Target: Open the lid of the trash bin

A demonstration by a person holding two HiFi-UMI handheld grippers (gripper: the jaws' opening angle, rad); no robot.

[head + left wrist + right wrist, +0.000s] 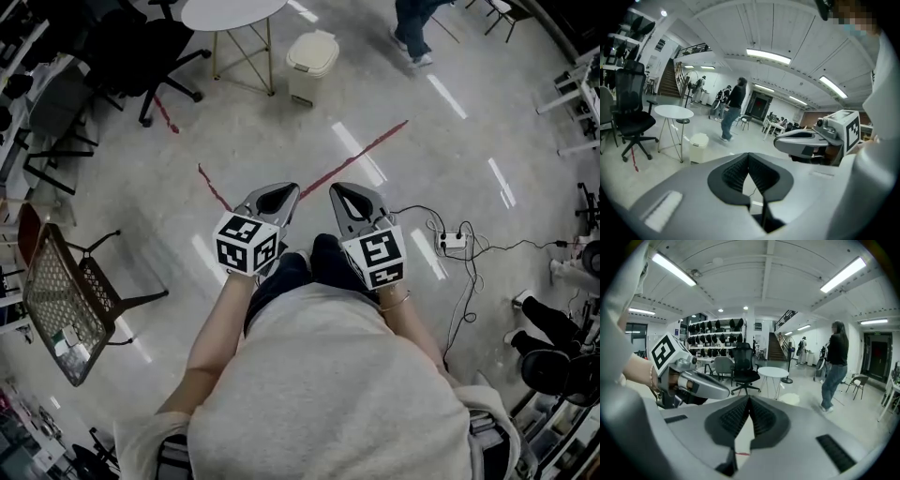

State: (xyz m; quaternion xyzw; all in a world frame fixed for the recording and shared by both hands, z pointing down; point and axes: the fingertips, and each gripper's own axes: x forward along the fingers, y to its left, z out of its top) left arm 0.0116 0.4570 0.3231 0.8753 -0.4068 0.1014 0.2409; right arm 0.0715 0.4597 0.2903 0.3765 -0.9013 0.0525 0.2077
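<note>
While left claw (278, 193) and right claw (344, 196) hover side by side, each pressed together on nothing, cream trash bin (310, 70) stands on floor (272, 136) well ahead of both, lid (313, 49) down, beyond red tape line (357, 154).

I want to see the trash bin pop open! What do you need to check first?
1. Trash bin in sight: ok, it stands beside the round table.
2. Lid ready to lift: ok, it is down with nothing on it.
3. Left tongs free: ok, shut and empty.
4. Right tongs free: ok, shut and empty.
5. Tongs within reach of the bin: not ok, both are held close to the person, far from it.
6. How the lid opens, by pedal or by hand: cannot tell from here.
</note>
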